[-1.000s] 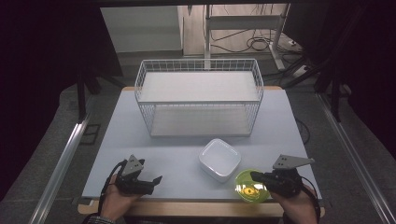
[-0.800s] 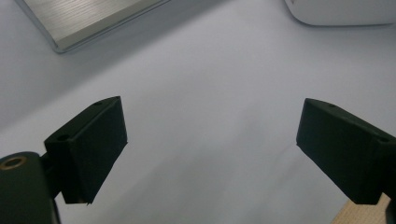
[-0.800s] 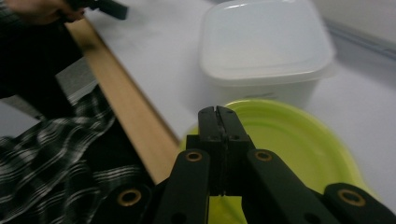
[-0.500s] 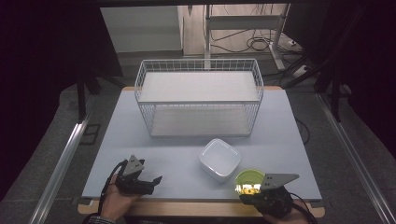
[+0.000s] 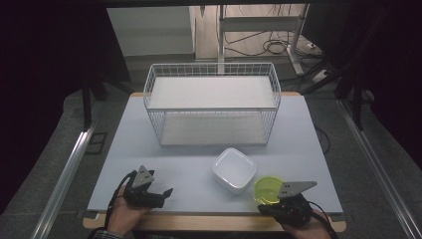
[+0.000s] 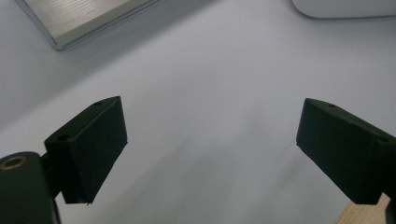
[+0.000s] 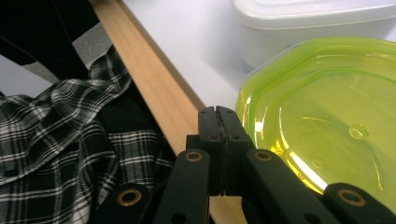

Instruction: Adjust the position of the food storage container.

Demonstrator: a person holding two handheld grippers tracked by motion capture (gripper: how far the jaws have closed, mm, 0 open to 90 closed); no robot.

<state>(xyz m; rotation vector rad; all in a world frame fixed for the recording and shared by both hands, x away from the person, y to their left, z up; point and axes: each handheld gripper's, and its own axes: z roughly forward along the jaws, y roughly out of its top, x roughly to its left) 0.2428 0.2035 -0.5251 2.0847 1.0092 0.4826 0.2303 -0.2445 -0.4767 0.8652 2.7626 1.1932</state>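
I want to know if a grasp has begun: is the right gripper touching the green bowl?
Cannot tell. In the right gripper view the right gripper has its jaws shut right beside the green bowl rim, with no plain contact or gap showing.

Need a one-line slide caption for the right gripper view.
Shut right tool poised at the near rim of a yellow-green bowl, white container behind, beside the table's wooden edge.

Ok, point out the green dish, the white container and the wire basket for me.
green dish [image 5: 269, 189], high view, on its see-through base.
white container [image 5: 234, 169], high view, on its flat top face.
wire basket [image 5: 211, 109], high view, on its front top rim.
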